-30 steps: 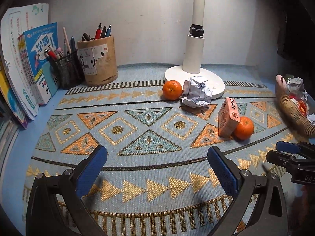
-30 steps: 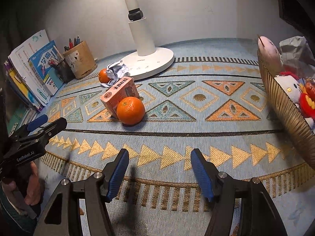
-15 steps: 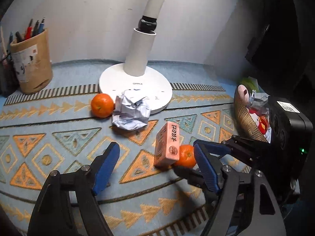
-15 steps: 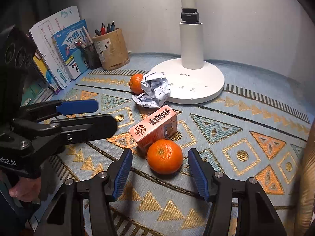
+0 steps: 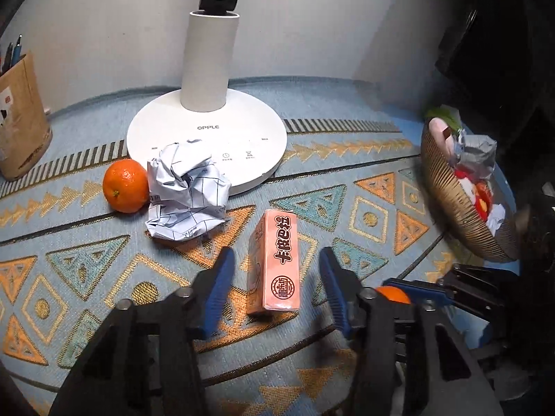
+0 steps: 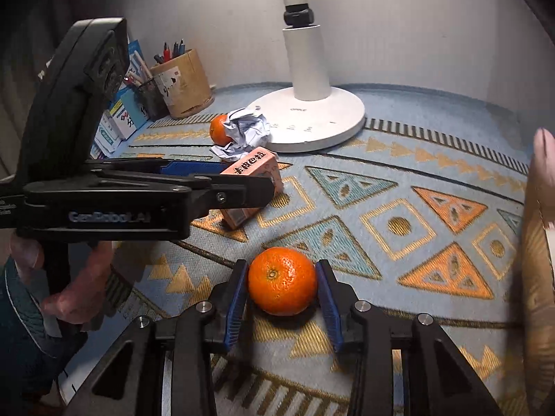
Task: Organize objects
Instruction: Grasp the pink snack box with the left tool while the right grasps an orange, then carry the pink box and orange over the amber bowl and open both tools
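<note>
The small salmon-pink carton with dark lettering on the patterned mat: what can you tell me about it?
The salmon-pink cardboard carton is a small rectangular box, seemingly intact, with bold dark characters along one long face and a round dark emblem near one end. It lies on its side on the blue woven mat, in front of the crumpled white paper ball. The left gripper straddles it; its blue pads have just been closing but stand clear of the carton's sides.
</note>
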Available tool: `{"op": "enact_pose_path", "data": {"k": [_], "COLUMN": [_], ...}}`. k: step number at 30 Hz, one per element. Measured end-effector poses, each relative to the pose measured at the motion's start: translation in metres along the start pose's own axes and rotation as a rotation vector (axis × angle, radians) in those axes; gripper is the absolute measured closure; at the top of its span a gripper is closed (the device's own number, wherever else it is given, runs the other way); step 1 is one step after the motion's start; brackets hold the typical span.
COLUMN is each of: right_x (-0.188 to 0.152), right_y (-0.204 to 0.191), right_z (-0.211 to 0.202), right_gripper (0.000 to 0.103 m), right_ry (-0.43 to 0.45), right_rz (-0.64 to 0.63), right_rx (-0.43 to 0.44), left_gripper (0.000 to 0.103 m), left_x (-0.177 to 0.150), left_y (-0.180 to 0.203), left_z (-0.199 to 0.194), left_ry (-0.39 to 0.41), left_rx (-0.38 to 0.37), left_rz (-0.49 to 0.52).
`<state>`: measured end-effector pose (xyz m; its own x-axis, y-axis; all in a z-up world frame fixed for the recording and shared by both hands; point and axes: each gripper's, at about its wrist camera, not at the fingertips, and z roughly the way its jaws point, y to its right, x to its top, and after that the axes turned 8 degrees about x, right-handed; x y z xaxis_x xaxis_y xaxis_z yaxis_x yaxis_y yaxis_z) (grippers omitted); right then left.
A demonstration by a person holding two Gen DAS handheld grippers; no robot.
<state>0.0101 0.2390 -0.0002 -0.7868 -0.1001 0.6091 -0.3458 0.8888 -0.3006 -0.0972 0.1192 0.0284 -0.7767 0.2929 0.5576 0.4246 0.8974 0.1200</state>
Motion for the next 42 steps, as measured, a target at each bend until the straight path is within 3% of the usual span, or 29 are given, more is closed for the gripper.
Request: {"op": "enact_pose_path", "data": {"k": [1, 2, 6, 9, 11, 13, 17, 19, 23, 27, 32, 34, 42], "right_x": [-0.004, -0.006, -0.017, -0.025, -0.031, -0.037, -0.041, -0.042, -0.042, -0.042, -0.044, -0.044, -0.049], "right_y": [0.004, 0.007, 0.013, 0.011, 0.004, -0.004, -0.014, -0.016, -0.014, -0.021, -0.027, -0.027, -0.034], "right_z": [-0.005, -0.01, -0.026, -0.033, -0.036, -0.035, -0.035, -0.036, -0.034, -0.03, -0.026, -0.026, -0.04], "right_gripper": [0.065, 0.065, 0.065, 0.065, 0.065, 0.065, 0.065, 0.065, 0.065, 0.065, 0.065, 0.065, 0.065], "right_ry": [0.013, 0.025, 0.053, 0.051, 0.043, 0.034, 0.032, 0.044, 0.046, 0.03, 0.015, 0.018, 0.082], "right_rz": [0.028, 0.054, 0.107, 0.134, 0.124, 0.104, 0.056, 0.036, 0.036, 0.004, -0.036, -0.04, -0.053], "right_rx": [0.016, 0.032, 0.055, 0.122, 0.134, 0.12, 0.086, 0.097, 0.087, 0.047, 0.001, -0.003, -0.07], "left_gripper": [0.083, 0.086, 0.086, 0.086, 0.086, 0.085, 0.043, 0.033, 0.033, 0.033, 0.059, 0.063, 0.065], "left_x": [0.0, -0.001, -0.016, -0.037, -0.051, -0.061, -0.07, -0.072, -0.074, -0.076, -0.076, -0.077, -0.088], "left_y": [0.001, 0.0, -0.01, -0.014, -0.02, -0.027, -0.045, -0.052, -0.053, -0.033, -0.017, -0.015, -0.001], "left_z": [0.004, 0.005, -0.014, -0.035, -0.04, -0.042, -0.052, -0.059, -0.063, -0.054, -0.046, -0.046, -0.068], "left_ry": [-0.016, -0.01, -0.021, -0.054, -0.087, -0.094, -0.061, -0.034, -0.035, -0.032, -0.02, -0.015, 0.029], "left_rx": [0.02, 0.033, -0.061, -0.171, -0.187, -0.12, 0.032, 0.111, 0.094, 0.138, 0.225, 0.257, 0.217], "left_rz": [0.003, 0.001, -0.048, -0.084, -0.108, -0.112, -0.118, -0.107, -0.096, -0.036, 0.016, 0.03, 0.014]}}
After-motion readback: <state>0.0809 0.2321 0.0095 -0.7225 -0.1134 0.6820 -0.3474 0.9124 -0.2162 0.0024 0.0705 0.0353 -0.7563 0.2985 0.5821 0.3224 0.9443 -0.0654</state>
